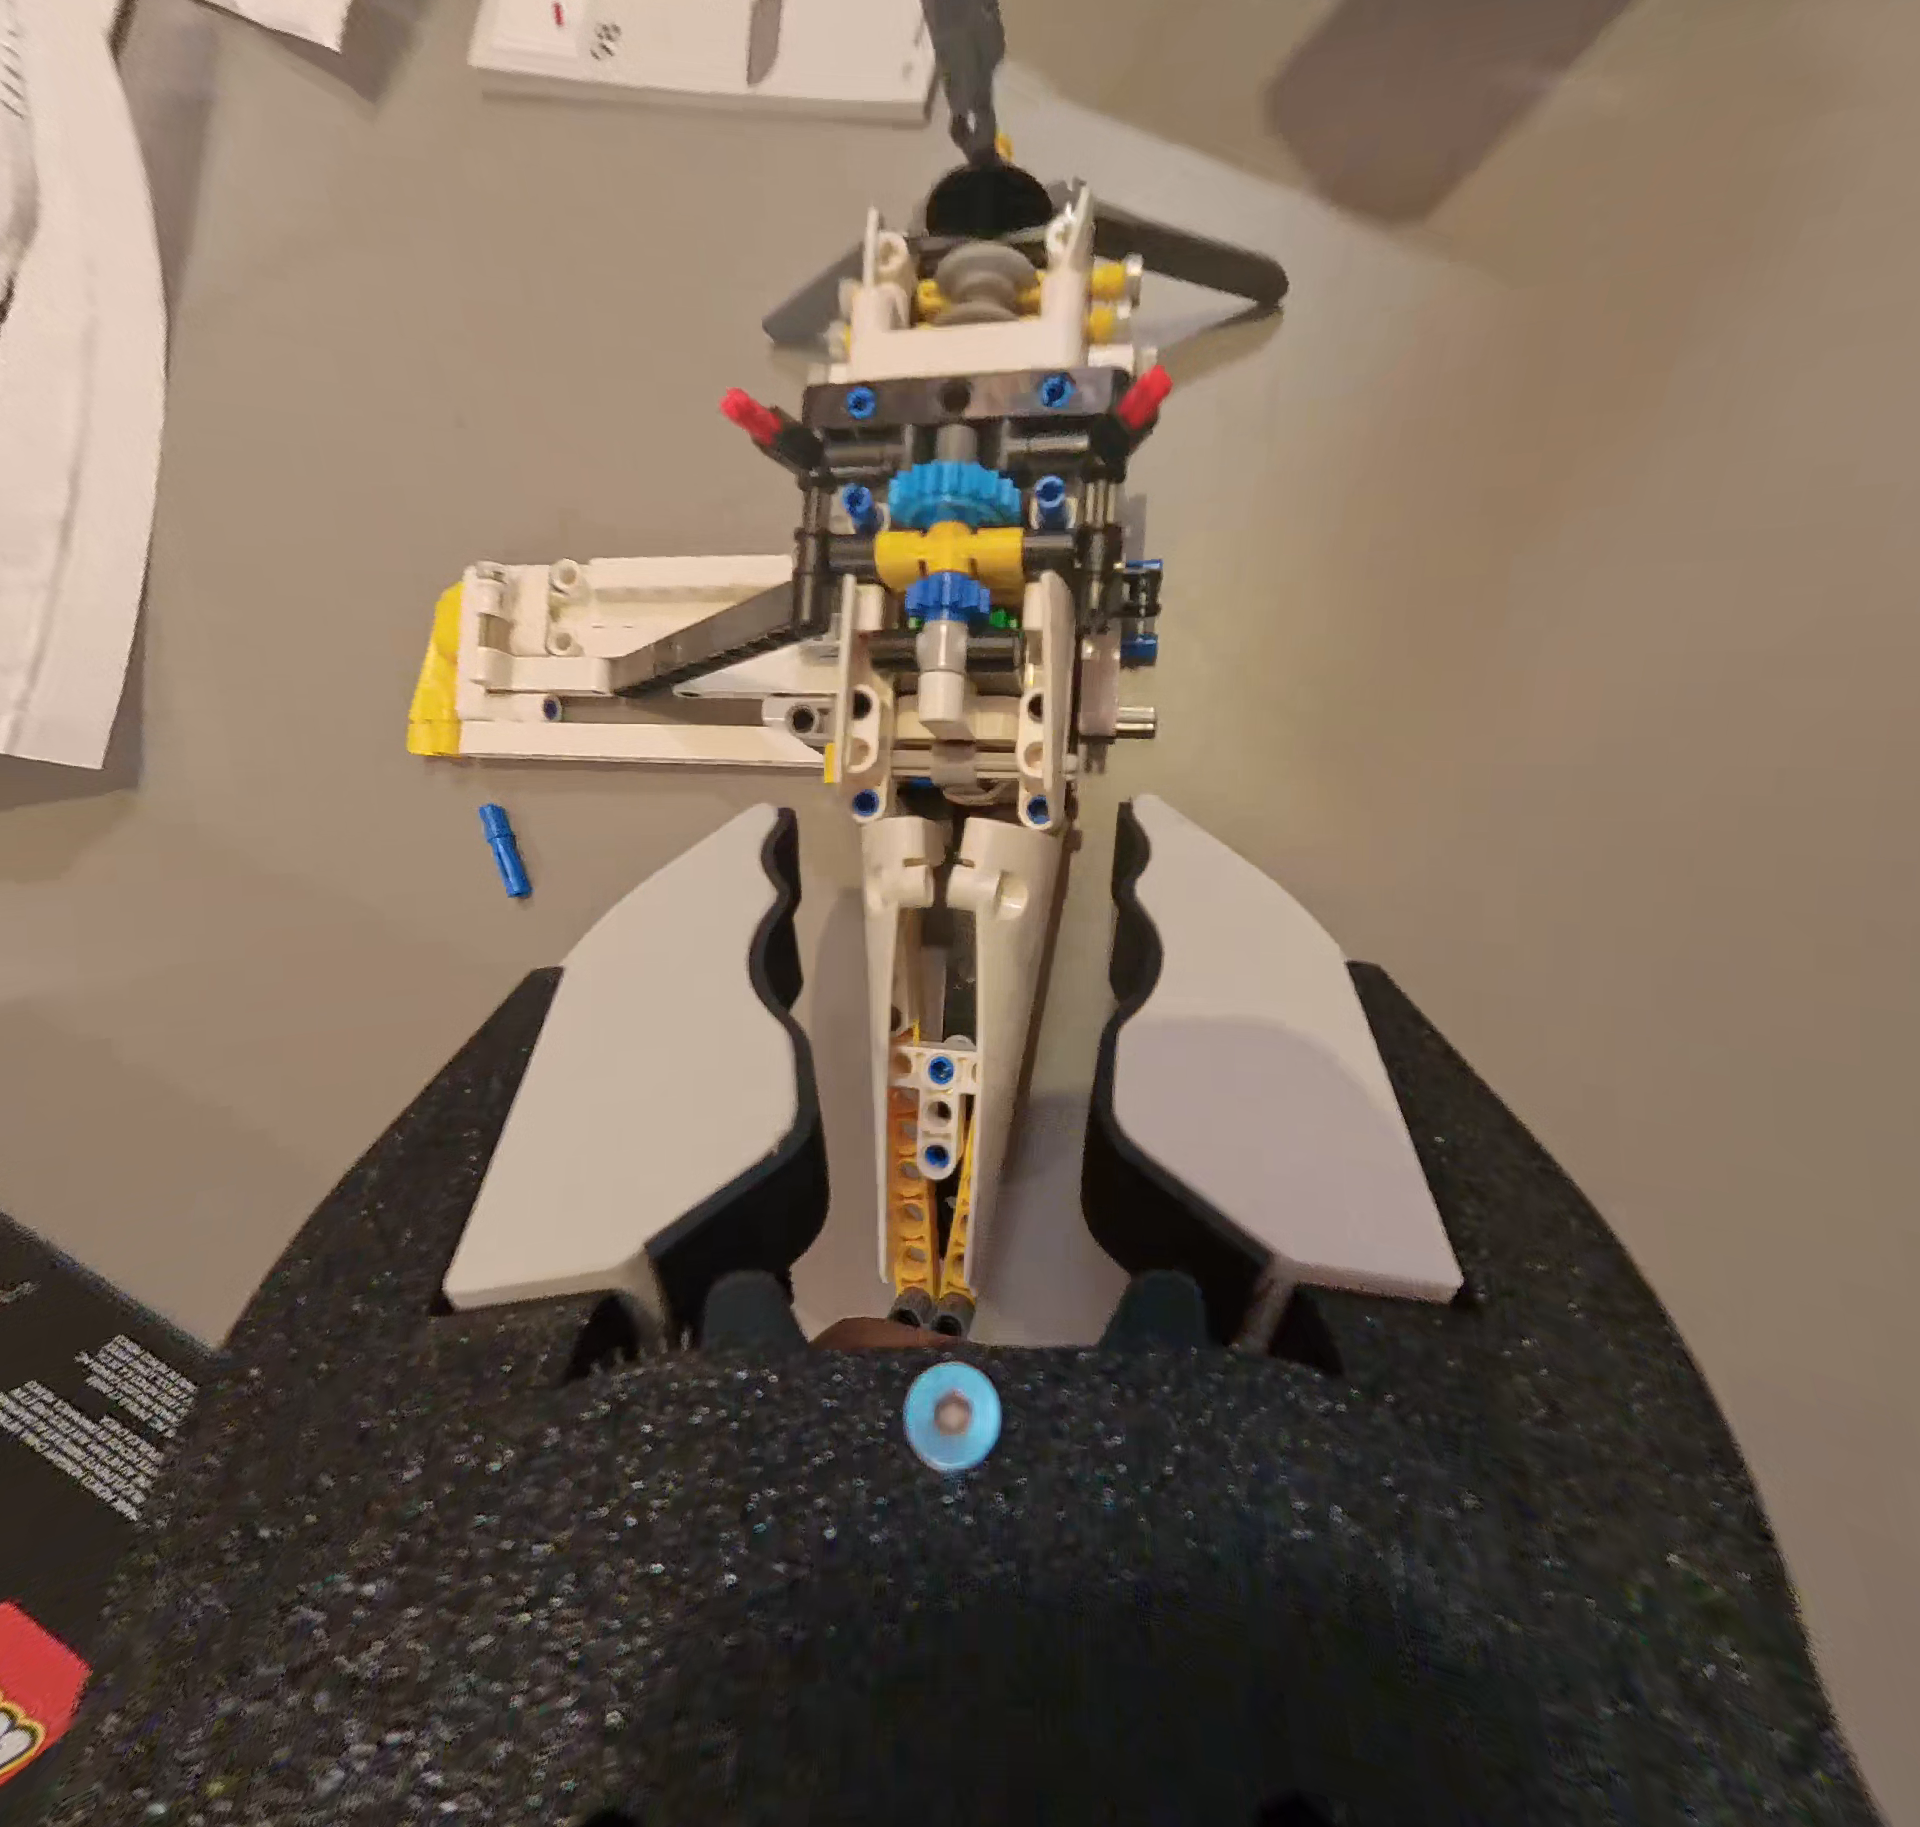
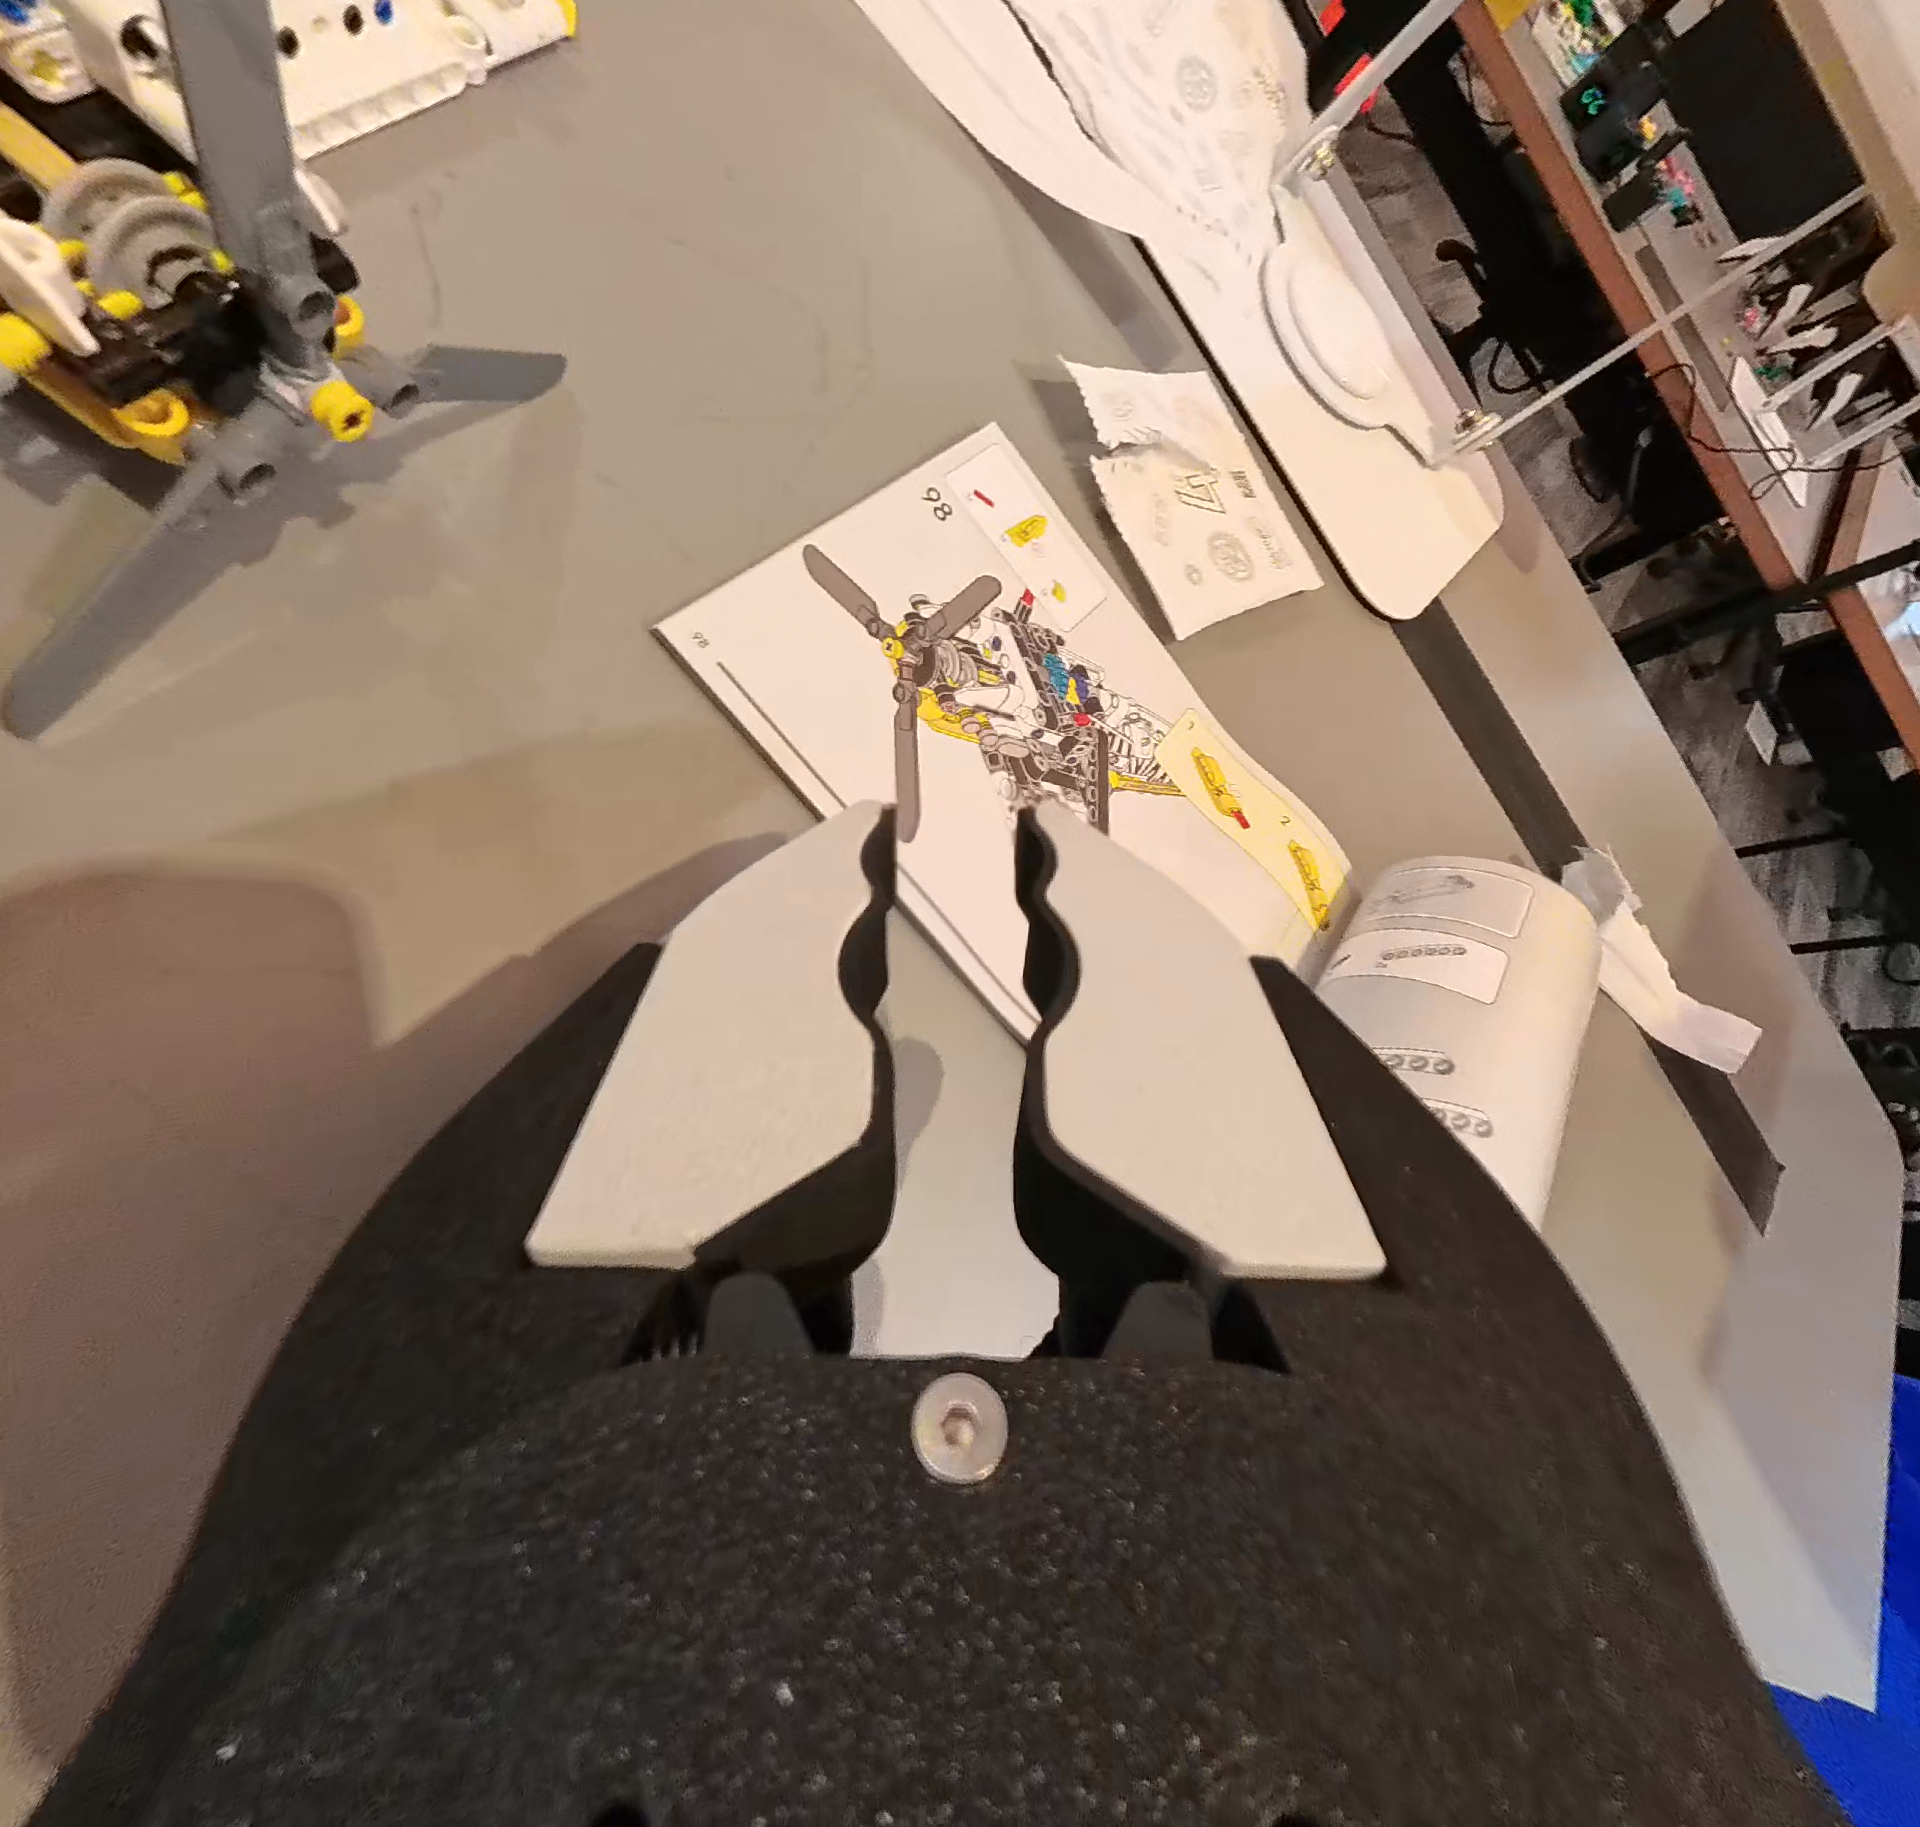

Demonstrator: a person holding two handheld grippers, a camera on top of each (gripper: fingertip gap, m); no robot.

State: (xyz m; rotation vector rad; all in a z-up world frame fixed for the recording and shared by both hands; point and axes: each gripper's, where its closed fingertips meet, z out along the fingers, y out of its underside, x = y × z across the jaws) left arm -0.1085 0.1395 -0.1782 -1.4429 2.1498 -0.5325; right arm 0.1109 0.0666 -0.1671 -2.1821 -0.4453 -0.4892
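A brick-built plane model (image 1: 966, 572) lies on the grey table (image 1: 1558, 738), with a white, yellow-tipped wing (image 1: 623, 655) to the left and a grey propeller at the far end. My left gripper (image 1: 956, 816) is open. The model's narrow white tail (image 1: 966, 946) lies between the fingers, with a gap to each pad. A loose blue pin (image 1: 504, 850) lies on the table left of the fingers. My right gripper (image 2: 956, 819) is open and empty above an open instruction booklet (image 2: 935, 676). The model's propeller end (image 2: 135, 250) shows at the upper left of the right wrist view.
The booklet (image 1: 665, 21) lies beyond the model. Paper sheets (image 1: 62, 427) lie at the left, and a black box (image 1: 94, 1403) at the lower left. A curled white page (image 2: 1455, 1008), a small paper bag (image 2: 1195, 510) and a white stand base (image 2: 1340, 323) are near the table's right edge. One gripper's finger ends stand about 25 cm off the other's. It is some 10 cm from my left tips to the loose blue pin (image 1: 504, 850).
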